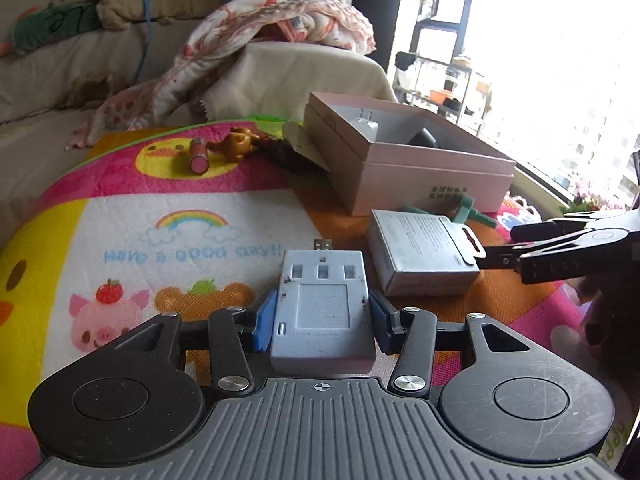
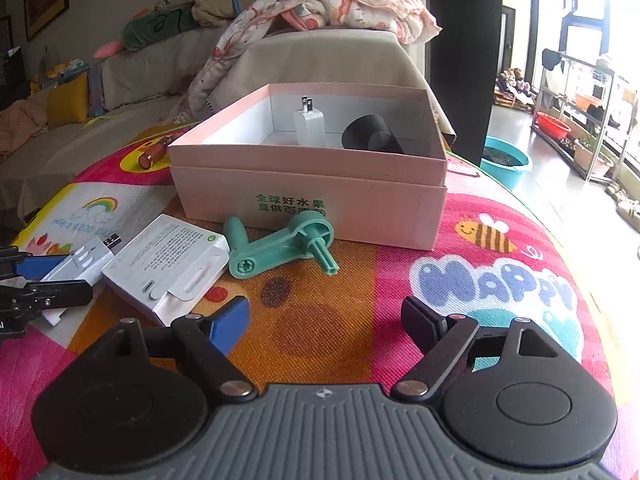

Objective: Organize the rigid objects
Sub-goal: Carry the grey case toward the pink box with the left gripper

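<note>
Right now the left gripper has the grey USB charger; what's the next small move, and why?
Probably lift the charger off the mat and carry it toward the open pink box. The left gripper is shut on its sides, and the box already holds a white plug, so it looks like the collecting spot.

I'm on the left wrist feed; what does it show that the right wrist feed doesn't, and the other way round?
Only the left wrist view shows the left gripper shut on the grey USB charger, and a brown toy figure beside the red cylinder.

Only the right wrist view shows the right gripper open and empty, the whole green plastic crank, and a teal basin on the floor.

Both show the pink box holding a white plug and a black object, plus the small white carton.
</note>
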A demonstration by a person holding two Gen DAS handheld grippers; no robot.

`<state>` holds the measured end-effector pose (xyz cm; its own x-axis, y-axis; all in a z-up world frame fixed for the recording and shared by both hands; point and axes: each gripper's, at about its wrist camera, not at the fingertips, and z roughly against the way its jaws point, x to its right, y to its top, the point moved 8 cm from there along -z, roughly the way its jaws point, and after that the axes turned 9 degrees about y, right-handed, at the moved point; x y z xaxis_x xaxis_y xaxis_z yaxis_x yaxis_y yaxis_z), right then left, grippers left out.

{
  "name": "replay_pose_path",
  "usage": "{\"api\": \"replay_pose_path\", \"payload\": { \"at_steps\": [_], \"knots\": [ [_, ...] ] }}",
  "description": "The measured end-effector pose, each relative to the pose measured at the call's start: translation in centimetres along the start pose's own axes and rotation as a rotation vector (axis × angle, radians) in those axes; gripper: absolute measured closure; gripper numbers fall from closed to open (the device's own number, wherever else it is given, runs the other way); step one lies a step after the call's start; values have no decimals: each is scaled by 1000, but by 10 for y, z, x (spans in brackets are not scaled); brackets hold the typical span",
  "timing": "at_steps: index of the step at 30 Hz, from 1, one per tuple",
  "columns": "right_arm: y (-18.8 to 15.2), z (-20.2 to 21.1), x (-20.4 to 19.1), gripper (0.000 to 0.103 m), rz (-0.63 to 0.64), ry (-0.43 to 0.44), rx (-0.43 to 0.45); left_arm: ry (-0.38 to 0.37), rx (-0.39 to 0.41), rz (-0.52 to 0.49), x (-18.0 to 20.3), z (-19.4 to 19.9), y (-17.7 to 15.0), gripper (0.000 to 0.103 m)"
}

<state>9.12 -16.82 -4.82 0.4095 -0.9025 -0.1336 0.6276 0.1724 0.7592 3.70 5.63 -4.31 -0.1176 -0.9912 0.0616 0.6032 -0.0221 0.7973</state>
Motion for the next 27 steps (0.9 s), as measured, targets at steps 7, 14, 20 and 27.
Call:
{"api": "replay_pose_path", "payload": {
  "at_steps": [7,14,20,27],
  "knots": [
    [27,-30,-18,20,72,15,-5,-9,7,13,0,3,-2,50],
    [22,-24,-22,33,76,43,-8,-6,7,9,0,3,-2,50],
    [-3,6,-23,33,118,70,-25,0,3,-5,1,2,-2,50],
    [-21,33,-14,22,270,11,-15,58,2,-81,12,1,-3,50]
  ]
}}
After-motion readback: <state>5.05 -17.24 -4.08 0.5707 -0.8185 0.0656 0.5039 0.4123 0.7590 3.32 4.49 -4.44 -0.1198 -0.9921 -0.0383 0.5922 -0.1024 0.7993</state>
